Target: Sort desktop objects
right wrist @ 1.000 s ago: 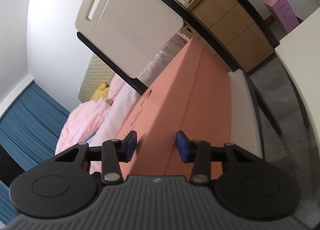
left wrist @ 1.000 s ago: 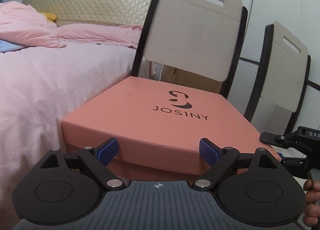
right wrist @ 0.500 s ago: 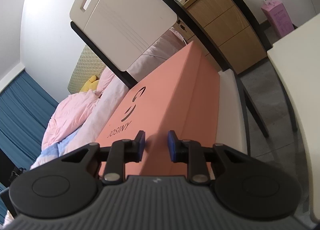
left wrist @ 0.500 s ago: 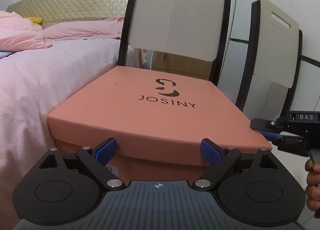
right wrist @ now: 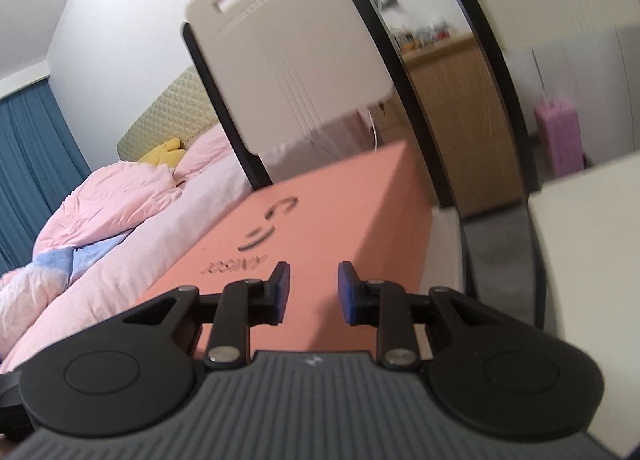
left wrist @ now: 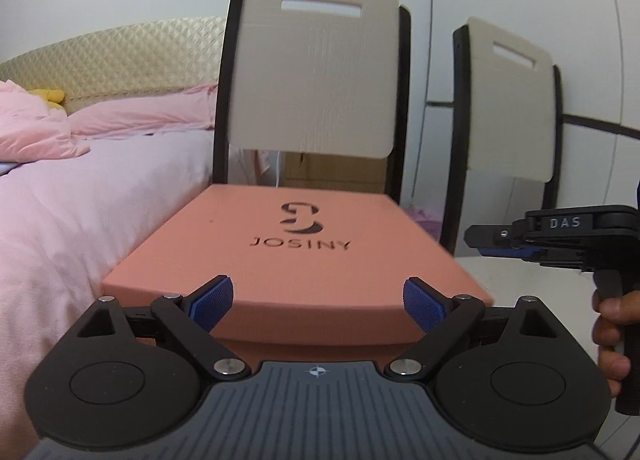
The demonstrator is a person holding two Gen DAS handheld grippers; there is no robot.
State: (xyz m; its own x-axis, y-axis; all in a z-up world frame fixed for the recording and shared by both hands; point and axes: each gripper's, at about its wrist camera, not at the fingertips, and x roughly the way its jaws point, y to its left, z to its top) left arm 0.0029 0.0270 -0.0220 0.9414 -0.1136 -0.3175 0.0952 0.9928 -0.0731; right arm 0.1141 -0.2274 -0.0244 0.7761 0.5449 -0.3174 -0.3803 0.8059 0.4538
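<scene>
A salmon-pink shoebox marked JOSINY [left wrist: 296, 256] rests on a chair seat beside the bed. My left gripper [left wrist: 318, 302] is open, its blue pads wide apart in front of the box's near edge, touching nothing. My right gripper [right wrist: 312, 292] is open with a narrower gap and empty, over the box [right wrist: 320, 227] near its right corner. The right gripper also shows in the left wrist view [left wrist: 504, 244], to the right of the box and level with its lid, held by a hand.
The chair's beige backrest [left wrist: 316, 75] rises behind the box. A second chair [left wrist: 512, 107] stands to the right. A bed with pink bedding [left wrist: 72, 203] lies left. A white table corner [right wrist: 592, 260] is at right, and a wooden cabinet [right wrist: 452, 115] and purple box [right wrist: 560, 131] stand behind.
Both views have dropped lower and level with the box lid. My right gripper's fingers closed partway, then opened wider again. My left gripper stayed wide open.
</scene>
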